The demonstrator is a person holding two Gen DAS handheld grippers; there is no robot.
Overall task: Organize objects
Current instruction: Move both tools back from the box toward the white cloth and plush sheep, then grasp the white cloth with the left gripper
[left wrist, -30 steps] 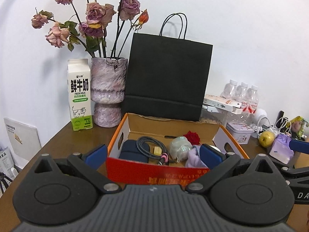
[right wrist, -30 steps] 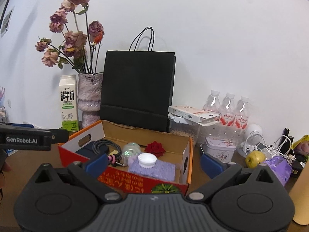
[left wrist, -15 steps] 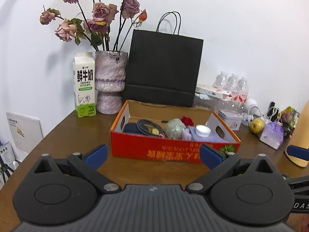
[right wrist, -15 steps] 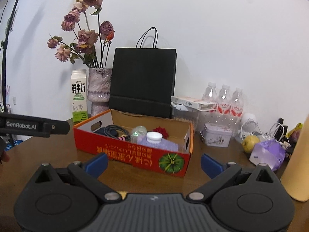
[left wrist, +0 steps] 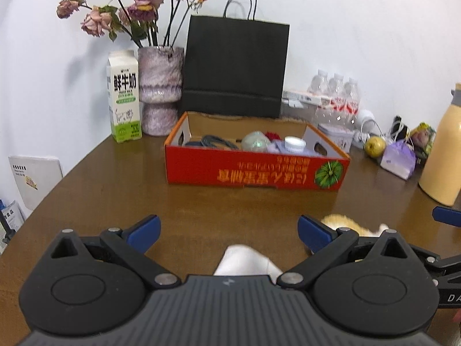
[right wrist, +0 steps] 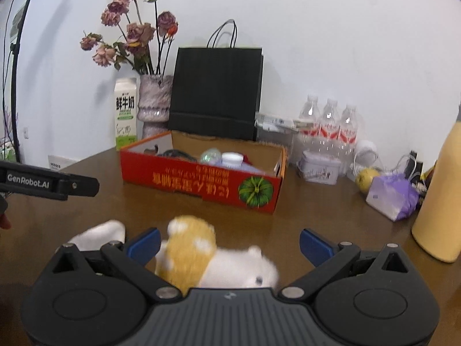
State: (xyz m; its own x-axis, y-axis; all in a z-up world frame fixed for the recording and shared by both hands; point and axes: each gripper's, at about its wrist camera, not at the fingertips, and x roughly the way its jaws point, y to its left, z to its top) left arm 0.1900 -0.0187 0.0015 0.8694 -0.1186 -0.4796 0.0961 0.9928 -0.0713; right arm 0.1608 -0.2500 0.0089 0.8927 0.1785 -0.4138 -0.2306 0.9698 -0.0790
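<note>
Two grippers are hovering low over the brown table [left wrist: 115, 190], both with jaws spread wide and nothing between the pads. Left gripper [left wrist: 229, 229] is pointing toward the red cardboard box [left wrist: 253, 170]; a white sock [left wrist: 245, 262] is lying on the table just under its nose, partly hidden by the body. Right gripper [right wrist: 229, 243] is hanging directly above a plush toy [right wrist: 213, 259], orange-yellow with white patches and a white head, blurred; the toy is sitting between the open fingers but I cannot tell whether either pad is touching it. In the right view the sock [right wrist: 99, 233] is lying just left of the toy.

Box is standing mid-table, well apart from the toy, already holding a coiled dark cable [left wrist: 214, 141], a clear green-tinted ball [left wrist: 255, 141] and a white-capped item [left wrist: 294, 143].

Behind the box: black paper bag [left wrist: 234, 66], mottled vase [left wrist: 160, 86] with dried roses, milk carton [left wrist: 124, 95]. To the right: water bottles [right wrist: 328, 124], small tin [right wrist: 318, 168], yellow apple [left wrist: 375, 144], purple pouch [left wrist: 399, 158], cream flask [left wrist: 445, 150].
</note>
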